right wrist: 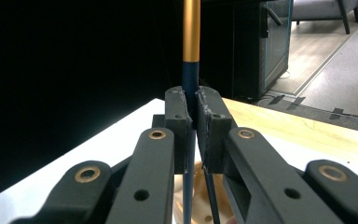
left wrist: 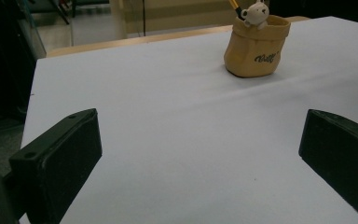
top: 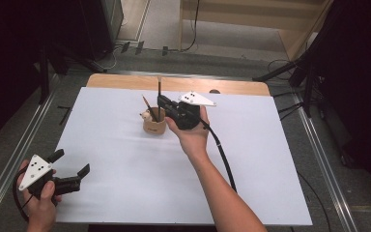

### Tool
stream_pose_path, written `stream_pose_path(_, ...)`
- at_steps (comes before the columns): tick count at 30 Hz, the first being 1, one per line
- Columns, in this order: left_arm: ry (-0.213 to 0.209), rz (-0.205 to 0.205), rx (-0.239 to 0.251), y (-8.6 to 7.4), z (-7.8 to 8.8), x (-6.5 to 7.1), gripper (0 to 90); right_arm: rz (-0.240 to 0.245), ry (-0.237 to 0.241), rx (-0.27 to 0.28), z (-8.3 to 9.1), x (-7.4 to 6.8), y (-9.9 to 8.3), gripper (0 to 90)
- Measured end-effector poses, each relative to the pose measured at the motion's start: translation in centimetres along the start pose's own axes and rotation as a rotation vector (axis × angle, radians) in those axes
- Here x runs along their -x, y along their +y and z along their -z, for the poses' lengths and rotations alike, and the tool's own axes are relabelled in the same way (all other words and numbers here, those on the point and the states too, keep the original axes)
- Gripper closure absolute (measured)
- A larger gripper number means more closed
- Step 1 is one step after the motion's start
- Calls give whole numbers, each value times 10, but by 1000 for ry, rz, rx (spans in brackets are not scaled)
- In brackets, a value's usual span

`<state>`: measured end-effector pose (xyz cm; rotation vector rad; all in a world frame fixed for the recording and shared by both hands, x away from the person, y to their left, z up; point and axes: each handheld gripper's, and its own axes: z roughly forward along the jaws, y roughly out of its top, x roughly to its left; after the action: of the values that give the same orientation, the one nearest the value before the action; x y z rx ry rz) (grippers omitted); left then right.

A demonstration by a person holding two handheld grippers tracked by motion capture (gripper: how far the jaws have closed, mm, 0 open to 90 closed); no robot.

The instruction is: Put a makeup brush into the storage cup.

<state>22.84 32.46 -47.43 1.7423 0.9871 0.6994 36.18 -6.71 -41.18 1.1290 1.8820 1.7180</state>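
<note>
A small tan pen cup (top: 154, 125) with a little bear figure (left wrist: 256, 12) on its rim stands near the middle back of the white sheet (top: 125, 159). A pencil (top: 149, 107) leans in the cup. My right gripper (top: 161, 102) hovers just over the cup, shut on an upright dark-blue brush (right wrist: 189, 74) with a gold ferrule, whose lower end reaches down into the cup. My left gripper (top: 70, 163) rests at the table's front left, open, nothing between its jaws; in its own view the cup (left wrist: 256, 46) sits far ahead to the right.
The white sheet covers a wooden table (top: 125, 81) whose bare back edge shows. Metal floor rails (top: 14, 159) run along both sides. Dark stands and cables (top: 309, 82) crowd the far right. A black cable (top: 222, 154) trails from the right gripper across the sheet.
</note>
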Motion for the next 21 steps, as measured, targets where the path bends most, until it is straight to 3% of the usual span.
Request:
stream_pose_path(6,-4,-2,1,1,-1,1,0,13,-14,25,-3,3,-1,846)
stream_pose_path(10,-7,3,9,1,-1,1,0,-5,-10,44,-6,5,-2,846)
stream_pose_path(21,-4,4,9,0,0,1,0,20,-32,32,-15,11,-10,845)
